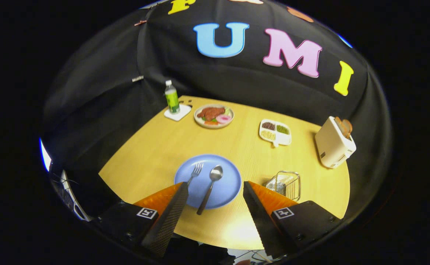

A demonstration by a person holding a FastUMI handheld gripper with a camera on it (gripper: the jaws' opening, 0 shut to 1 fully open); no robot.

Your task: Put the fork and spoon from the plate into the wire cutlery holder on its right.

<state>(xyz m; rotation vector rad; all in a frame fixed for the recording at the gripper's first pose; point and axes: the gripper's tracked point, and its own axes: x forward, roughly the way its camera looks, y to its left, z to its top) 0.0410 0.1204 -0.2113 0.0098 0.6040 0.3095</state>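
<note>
I see a round blue plate [220,184] on the pale yellow wood-grain table [156,154]; a silver metal fork [196,172] and silver spoon [211,186] on it; a bare silver wire cutlery holder [286,184]; a cream toaster [333,147]; a green-labelled clear bottle [171,97].

Bare desk [156,154] surrounds the blue plate [226,187]; wire cutlery holder [286,184] stands just beside it, toaster [334,147] farther right, near the holder.

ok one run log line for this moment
tool open, above table | fork and spoon on blue plate | wire holder empty, right of plate
</note>
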